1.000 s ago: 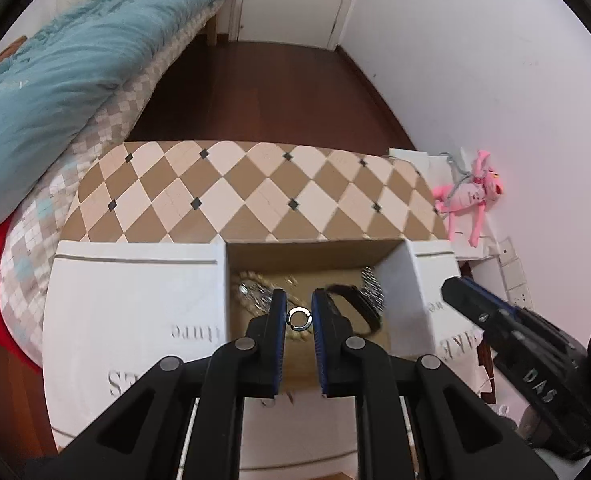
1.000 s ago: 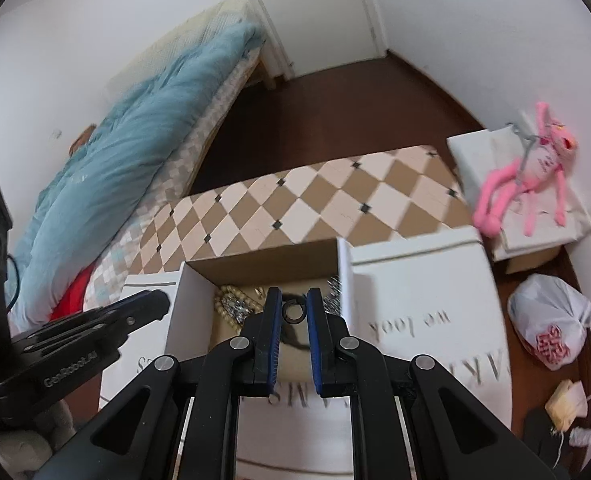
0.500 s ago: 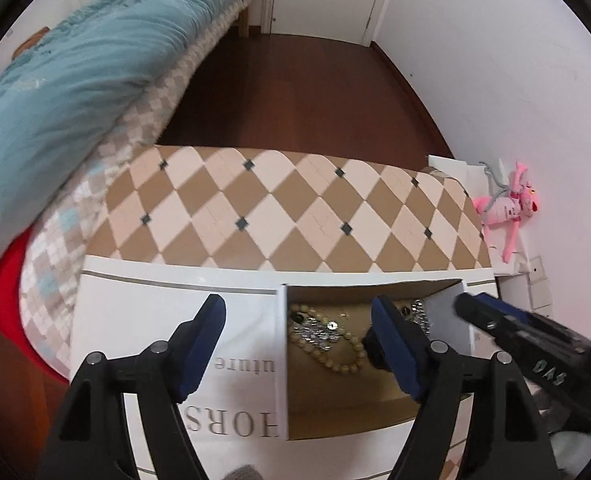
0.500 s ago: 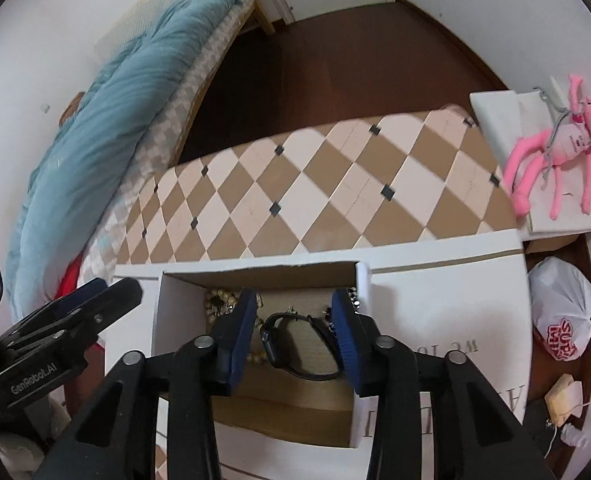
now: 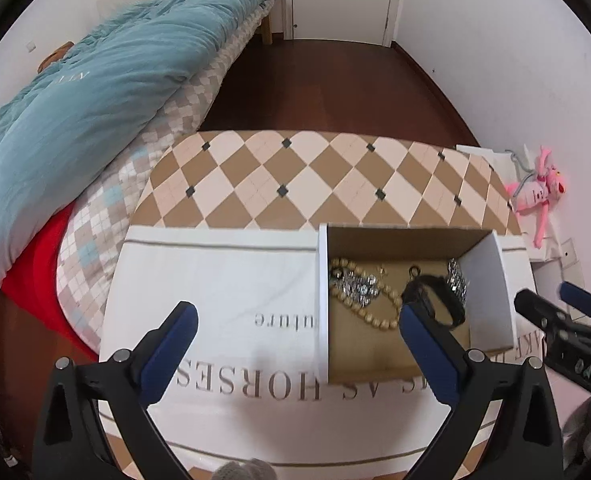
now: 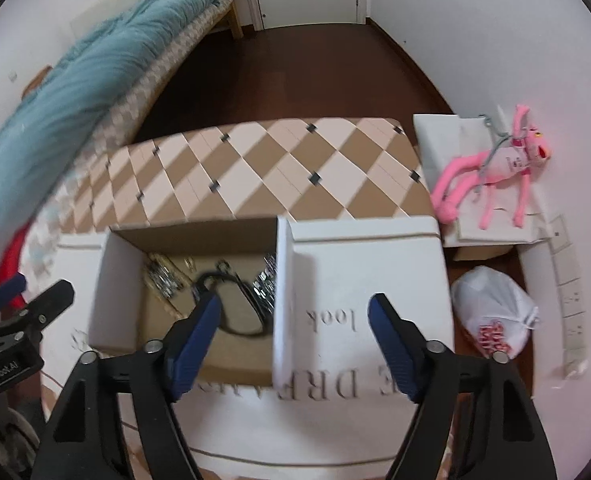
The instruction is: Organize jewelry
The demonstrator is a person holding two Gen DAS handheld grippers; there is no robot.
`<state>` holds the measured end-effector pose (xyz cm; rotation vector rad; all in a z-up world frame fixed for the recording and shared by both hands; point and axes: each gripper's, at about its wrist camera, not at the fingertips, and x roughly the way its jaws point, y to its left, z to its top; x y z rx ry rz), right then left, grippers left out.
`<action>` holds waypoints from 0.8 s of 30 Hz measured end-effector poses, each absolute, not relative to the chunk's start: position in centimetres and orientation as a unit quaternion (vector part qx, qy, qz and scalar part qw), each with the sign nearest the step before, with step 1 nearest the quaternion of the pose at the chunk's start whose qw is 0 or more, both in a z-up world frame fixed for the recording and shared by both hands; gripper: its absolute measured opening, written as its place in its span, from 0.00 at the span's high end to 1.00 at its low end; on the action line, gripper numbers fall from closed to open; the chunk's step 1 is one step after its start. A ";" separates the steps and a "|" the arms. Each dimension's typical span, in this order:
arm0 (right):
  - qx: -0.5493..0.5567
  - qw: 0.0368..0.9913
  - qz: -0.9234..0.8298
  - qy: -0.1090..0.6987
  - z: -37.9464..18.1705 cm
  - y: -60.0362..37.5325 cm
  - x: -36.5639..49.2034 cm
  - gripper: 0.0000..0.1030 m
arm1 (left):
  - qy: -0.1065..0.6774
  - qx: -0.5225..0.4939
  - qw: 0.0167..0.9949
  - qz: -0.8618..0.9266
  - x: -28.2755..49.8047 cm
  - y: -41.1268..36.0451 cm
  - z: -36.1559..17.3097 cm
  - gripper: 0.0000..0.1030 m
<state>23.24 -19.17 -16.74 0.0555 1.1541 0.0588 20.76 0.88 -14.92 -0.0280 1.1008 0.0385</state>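
1. Gaping wide, the left gripper (image 5: pixel 295 322) holds nothing above the white cloth (image 5: pixel 223 280); the right gripper (image 6: pixel 293 314) is equally wide and empty.
2. Beaded necklace (image 5: pixel 369 312), black band (image 5: pixel 441 300) and sparkly pieces (image 5: pixel 355 284) lie inside the open box (image 5: pixel 489 280).

Checkered table (image 5: pixel 303 176) bears white cloth (image 5: pixel 223 280) (lettered) and box (image 5: pixel 491 276)
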 end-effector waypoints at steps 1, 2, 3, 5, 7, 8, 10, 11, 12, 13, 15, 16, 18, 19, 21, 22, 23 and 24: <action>0.019 0.837 0.021 0.546 -16.9 -19.1 22.8 0.05 | 0.524 -0.013 0.851 0.019 20.5 0.8 -15.1 0.00; 0.012 0.837 0.015 0.547 -17.0 -19.0 22.4 0.00 | 0.525 -0.011 0.851 0.020 20.2 0.7 -15.2 0.00; 0.008 0.837 0.010 0.547 -17.1 -19.1 22.0 0.00 | 0.524 -0.007 0.851 0.022 19.9 0.6 -15.3 0.00; 0.002 0.837 0.001 0.547 -17.2 -19.1 21.3 0.00 | 0.524 -0.005 0.851 0.022 19.4 0.4 -15.3 0.00; -0.002 0.836 -0.004 0.549 -17.4 -19.1 20.7 0.00 | 0.525 -0.006 0.851 0.023 19.0 0.2 -15.4 0.00; -0.003 0.835 -0.007 0.550 -17.5 -19.2 20.5 0.00 | 0.525 -0.008 0.851 0.023 18.9 0.2 -15.3 0.00; -0.005 0.836 -0.014 0.549 -17.4 -19.3 20.1 0.00 | 0.523 -0.012 0.852 0.023 18.5 0.1 -14.9 0.00; -0.005 0.837 -0.016 0.548 -17.3 -19.3 19.9 0.00 | 0.522 -0.014 0.853 0.022 18.4 0.0 -14.8 0.00; -0.004 0.837 -0.018 0.546 -17.1 -19.4 19.5 0.00 | 0.521 -0.016 0.853 0.020 18.2 0.0 -14.5 0.00; -0.003 0.838 -0.020 0.545 -16.8 -19.4 19.3 0.00 | 0.519 -0.018 0.854 0.017 17.9 -0.1 -14.1 0.00; 0.000 0.839 -0.020 0.544 -16.2 -19.6 18.8 0.00 | 0.515 -0.019 0.857 0.016 17.4 -0.3 -13.3 0.00; 0.001 0.840 -0.021 0.543 -15.8 -19.6 18.5 0.00 | 0.511 -0.019 0.860 0.014 17.0 -0.4 -12.7 0.00; 0.000 0.842 -0.021 0.539 -14.7 -19.6 17.8 0.00 | 0.504 -0.018 0.863 0.010 16.4 -0.6 -11.6 0.00; -0.001 0.844 -0.022 0.535 -14.1 -19.6 17.4 0.00 | 0.499 -0.018 0.866 0.008 15.9 -0.7 -10.8 0.00; -0.002 0.850 -0.023 0.526 -12.6 -19.6 16.6 0.00 | 0.490 -0.019 0.872 0.005 15.1 -0.6 -9.4 0.00; -0.004 0.854 -0.024 0.520 -11.7 -19.7 16.1 0.00 | 0.484 -0.020 0.875 0.003 14.6 -0.6 -8.5 0.00; -0.007 0.858 -0.026 0.514 -10.9 -19.7 15.6 0.00 | 0.481 -0.020 0.877 0.003 14.2 -0.6 -7.8 0.00; -0.007 0.861 -0.026 0.508 -9.8 -19.7 14.9 0.00 | 0.475 -0.020 0.880 0.000 13.6 -0.7 -6.7 0.00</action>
